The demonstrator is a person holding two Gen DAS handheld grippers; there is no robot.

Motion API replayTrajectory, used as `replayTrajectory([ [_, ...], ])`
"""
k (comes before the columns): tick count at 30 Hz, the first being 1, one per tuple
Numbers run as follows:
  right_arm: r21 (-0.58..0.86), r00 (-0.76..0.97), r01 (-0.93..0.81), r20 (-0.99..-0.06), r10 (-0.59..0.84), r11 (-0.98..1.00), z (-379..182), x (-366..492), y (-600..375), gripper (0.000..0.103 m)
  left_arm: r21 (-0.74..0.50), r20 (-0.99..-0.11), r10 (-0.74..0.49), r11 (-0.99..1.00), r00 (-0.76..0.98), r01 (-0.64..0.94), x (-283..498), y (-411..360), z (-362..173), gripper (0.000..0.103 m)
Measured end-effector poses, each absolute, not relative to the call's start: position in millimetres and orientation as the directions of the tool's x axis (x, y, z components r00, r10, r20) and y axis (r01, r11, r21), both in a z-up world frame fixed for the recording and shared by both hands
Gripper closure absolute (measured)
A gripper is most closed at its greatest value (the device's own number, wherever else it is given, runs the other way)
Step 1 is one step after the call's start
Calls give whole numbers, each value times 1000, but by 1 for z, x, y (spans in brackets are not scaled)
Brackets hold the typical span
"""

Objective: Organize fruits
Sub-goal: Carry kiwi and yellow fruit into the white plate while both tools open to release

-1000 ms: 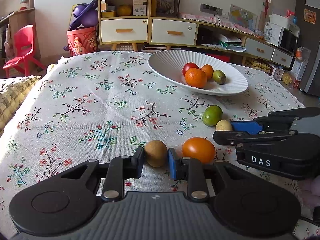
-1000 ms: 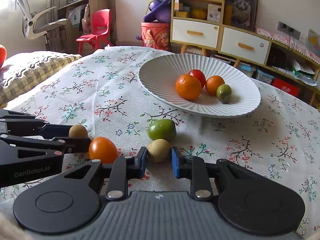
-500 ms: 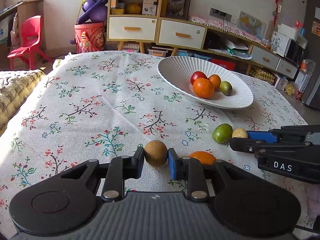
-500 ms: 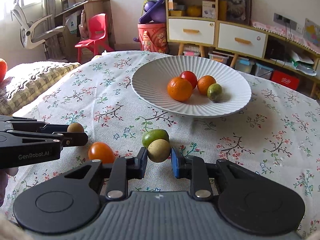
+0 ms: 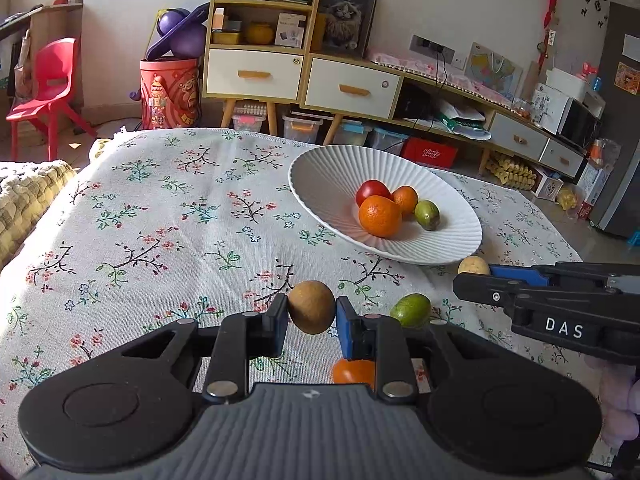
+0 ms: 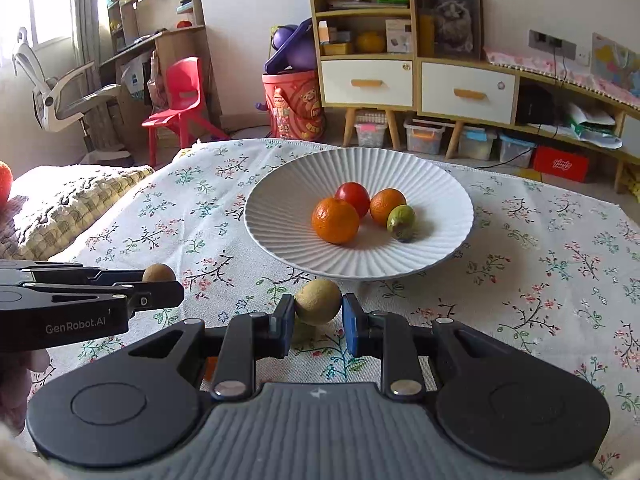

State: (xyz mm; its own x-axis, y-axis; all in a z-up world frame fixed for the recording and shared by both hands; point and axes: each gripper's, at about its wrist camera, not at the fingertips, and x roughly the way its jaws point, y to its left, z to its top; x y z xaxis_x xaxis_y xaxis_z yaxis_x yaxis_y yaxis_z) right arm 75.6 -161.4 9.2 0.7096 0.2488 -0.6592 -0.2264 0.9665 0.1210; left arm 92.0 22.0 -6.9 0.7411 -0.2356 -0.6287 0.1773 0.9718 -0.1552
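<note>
My left gripper (image 5: 311, 314) has its jaws clamped on a round brown fruit (image 5: 311, 307), held clear above the floral tablecloth (image 5: 160, 232). My right gripper (image 6: 318, 316) is pinched on a pale yellow-green fruit (image 6: 318, 301) just short of the near rim of the white ribbed bowl (image 6: 280, 184). Only the left wrist view shows 2 loose fruits on the cloth: a green one (image 5: 411, 311) beside the blue finger pad, and an orange one (image 5: 353, 372) largely hidden under the gripper body. The right wrist view gives the fuller look into the bowl, which holds 4 fruits: a large orange (image 6: 335, 220), a red fruit (image 6: 353, 197), a smaller orange (image 6: 387, 206) and a green fruit (image 6: 401, 222) touching it. Each view catches the other gripper from the side with its fruit at the tip. Beyond the table stand a red chair (image 6: 180, 96), a red bin (image 6: 294, 105) and a drawer cabinet (image 6: 416, 84).
</note>
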Motion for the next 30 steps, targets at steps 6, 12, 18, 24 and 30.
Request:
replayTrajectory([
  [6,107,726,-200,-651,221,974,13,87,-169,80,-149,-618,-253,967,744,206,103,12,1,94],
  [12,95,735,-192,-646,207,977,15,99,-173,80,-131,-601,-281,958,748,254,121,-1,6,94],
  [18,103,727,-198,-651,217,975,12,109,-177,80,-120,-590,-319,943,741,311,138,-15,4,94],
  [24,102,719,-209,-658,223,973,9,115,-181,80,-111,-607,-332,935,721,337,155,-25,-5,94],
  [30,128,702,-216,-669,245,968,3,126,-184,80,-93,-627,-320,936,710,340,168,-28,-13,94],
])
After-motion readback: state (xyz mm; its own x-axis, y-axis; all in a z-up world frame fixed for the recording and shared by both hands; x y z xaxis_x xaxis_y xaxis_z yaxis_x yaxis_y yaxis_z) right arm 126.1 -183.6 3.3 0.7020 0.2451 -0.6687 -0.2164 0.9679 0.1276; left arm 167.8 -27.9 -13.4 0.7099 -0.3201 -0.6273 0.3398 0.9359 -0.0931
